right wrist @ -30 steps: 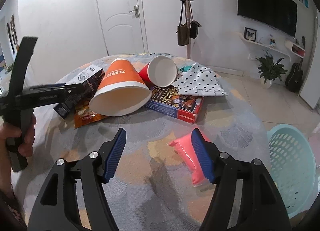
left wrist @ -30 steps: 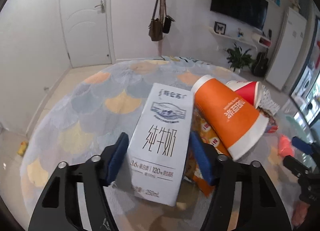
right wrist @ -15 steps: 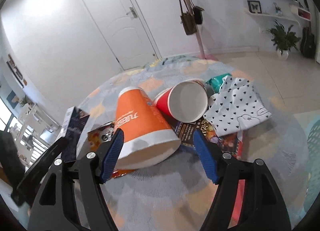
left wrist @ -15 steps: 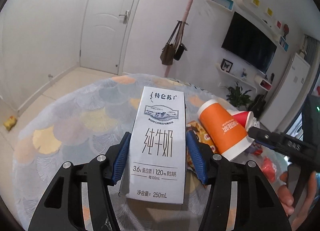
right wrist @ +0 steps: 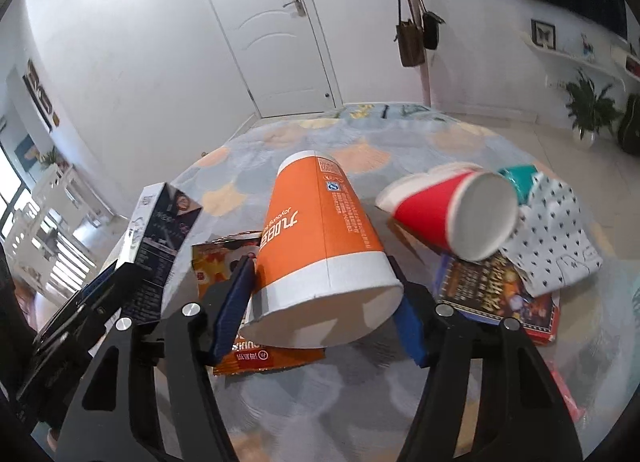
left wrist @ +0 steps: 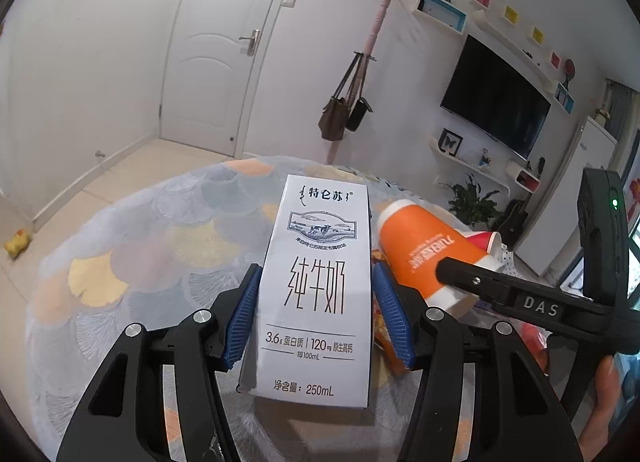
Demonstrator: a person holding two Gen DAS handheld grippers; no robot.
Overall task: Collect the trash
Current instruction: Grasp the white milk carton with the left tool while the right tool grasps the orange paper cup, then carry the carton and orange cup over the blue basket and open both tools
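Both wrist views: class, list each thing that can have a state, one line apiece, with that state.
milk carton: gripped by the left gripper.
orange cup: on its side, between the closing jaws of the right gripper.
red cup: on its side, mouth facing the camera.
door: closed.
television: screen dark.

Closing right claw (right wrist: 320,314) around orange cup (right wrist: 320,246)

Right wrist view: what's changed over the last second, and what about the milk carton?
The right tool swung from the pink wrapper to the orange cup, now between its closing jaws. The left tool raised the milk carton upright, clamped throughout. The red cup, book and spotted cloth lie as before.
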